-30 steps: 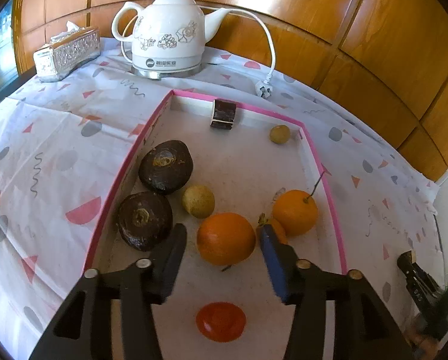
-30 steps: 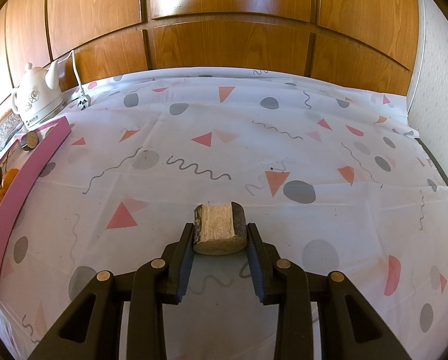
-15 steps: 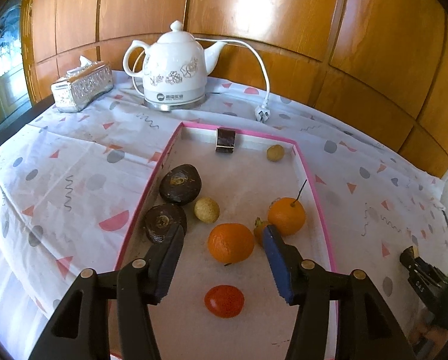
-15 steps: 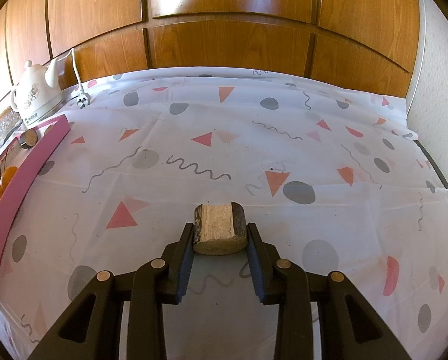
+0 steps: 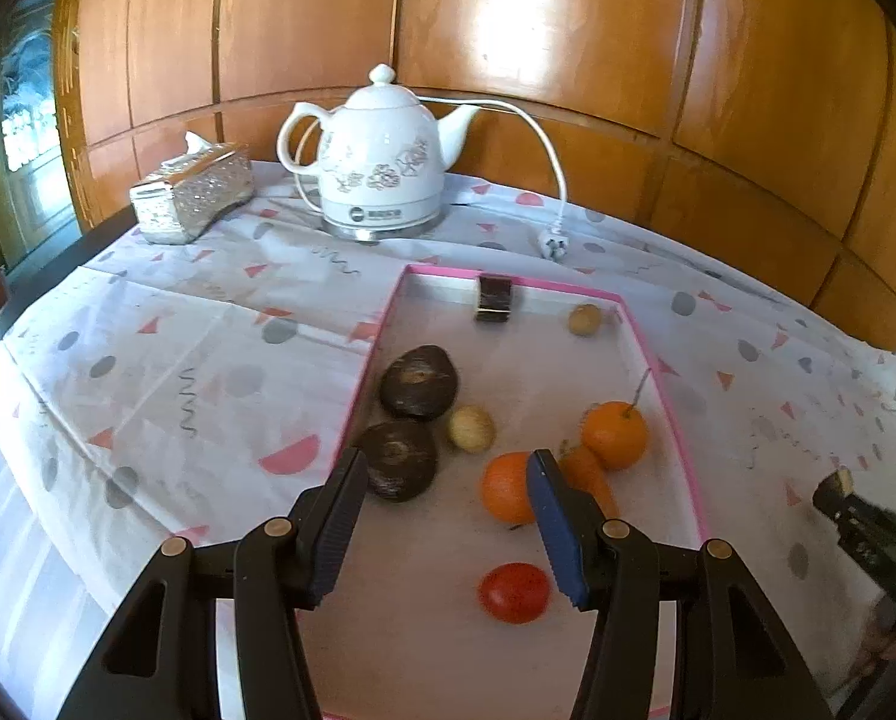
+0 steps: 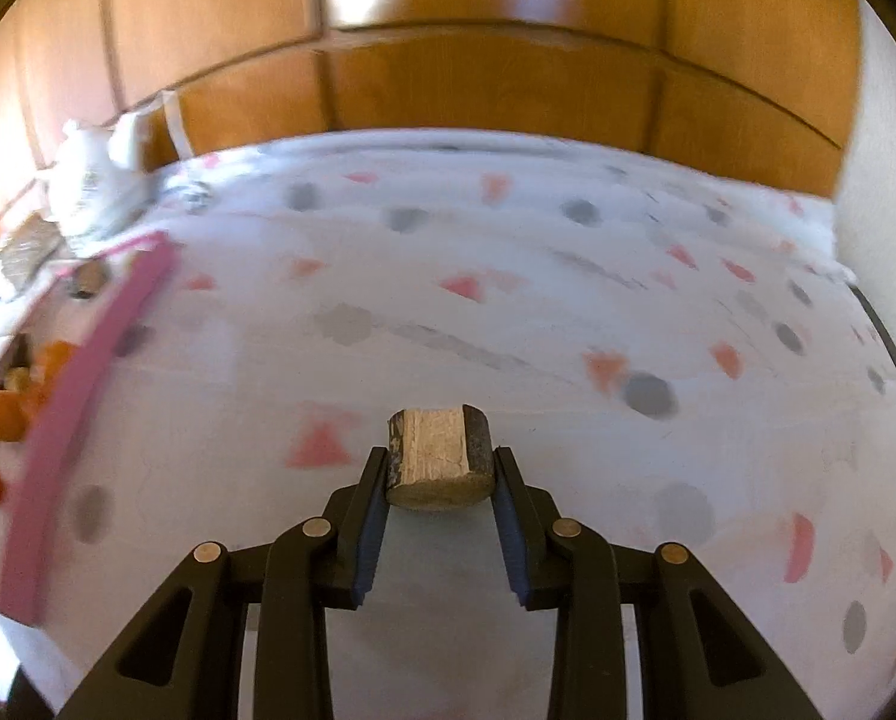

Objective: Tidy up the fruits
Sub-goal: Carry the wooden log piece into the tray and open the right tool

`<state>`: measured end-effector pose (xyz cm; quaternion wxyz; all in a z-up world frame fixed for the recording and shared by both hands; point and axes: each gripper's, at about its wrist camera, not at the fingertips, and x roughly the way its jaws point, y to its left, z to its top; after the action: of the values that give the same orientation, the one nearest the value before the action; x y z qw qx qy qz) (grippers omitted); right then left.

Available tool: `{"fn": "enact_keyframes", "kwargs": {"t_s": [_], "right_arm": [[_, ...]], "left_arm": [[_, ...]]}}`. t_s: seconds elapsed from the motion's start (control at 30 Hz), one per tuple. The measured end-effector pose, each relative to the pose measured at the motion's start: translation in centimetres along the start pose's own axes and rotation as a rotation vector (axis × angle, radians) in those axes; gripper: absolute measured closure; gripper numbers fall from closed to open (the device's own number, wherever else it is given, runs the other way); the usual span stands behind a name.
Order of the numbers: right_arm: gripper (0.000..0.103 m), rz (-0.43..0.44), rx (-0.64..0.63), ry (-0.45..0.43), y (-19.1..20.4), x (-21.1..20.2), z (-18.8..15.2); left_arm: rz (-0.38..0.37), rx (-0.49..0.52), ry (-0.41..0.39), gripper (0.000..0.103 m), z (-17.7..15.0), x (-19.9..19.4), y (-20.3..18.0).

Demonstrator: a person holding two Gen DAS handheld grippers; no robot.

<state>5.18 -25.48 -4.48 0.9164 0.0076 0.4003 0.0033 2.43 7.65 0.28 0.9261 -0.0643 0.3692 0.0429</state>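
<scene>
- While right tongs (image 6: 439,483) stay clenched on a cut brown chunk (image 6: 439,459) above the patterned worktop (image 6: 508,312), a slack squeeze risks dropping it outside the pink-rimmed tray (image 5: 667,384).
- Left tongs (image 5: 448,516): released, empty, over the tray; an orange (image 5: 505,495) sits just beyond.
- Left view only: whole tray contents, kettle (image 5: 382,156).
- Right view only: the grip itself, blurred surroundings.

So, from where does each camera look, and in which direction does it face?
Left wrist: sits on the left gripper, looks down into the pink-rimmed tray of fruit toward the kettle; its open fingers show.
Right wrist: sits on the right gripper, looks across the tablecloth; its fingers hold a cut brown piece.
Shared: tray, kettle, wood-panelled wall.
</scene>
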Motion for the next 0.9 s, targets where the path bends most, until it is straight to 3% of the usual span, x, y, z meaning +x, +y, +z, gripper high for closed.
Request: {"fn": "enact_keyframes", "kwargs": {"t_s": [0.23,0.43,0.6,0.7,0.77,0.9], "right_arm": [[0.07,0.247,-0.159,-0.067,8.8,-3.3,2.3],[0.07,0.388,-0.32,-0.044,16.3,-3.8,2.5],[0.07,0.385,-0.401,0.021,19.8,-1.6,1.4],[0.065,0.391,-0.382,0.058,19.6,-1.1,0.5],[0.051,0.385,-0.362,0.039,19.2,-1.5,0.5],[0.045,0.366,-0.315,-0.027,18.4,-3.3,0.6]], "left_arm": [[0.046,-0.019,0.001,0.046,-0.2,0.0,1.8],[0.079,-0.047,-0.013,0.033,-0.2,-0.6,3.2],[0.084,-0.078,-0.028,0.023,-0.2,-1.3,4.3],[0.084,-0.092,-0.041,0.014,-0.2,-1.8,4.4],[0.081,-0.102,-0.052,0.007,-0.2,-2.1,4.2],[0.102,-0.1,-0.076,0.0,-0.2,-2.9,3.6]]}}
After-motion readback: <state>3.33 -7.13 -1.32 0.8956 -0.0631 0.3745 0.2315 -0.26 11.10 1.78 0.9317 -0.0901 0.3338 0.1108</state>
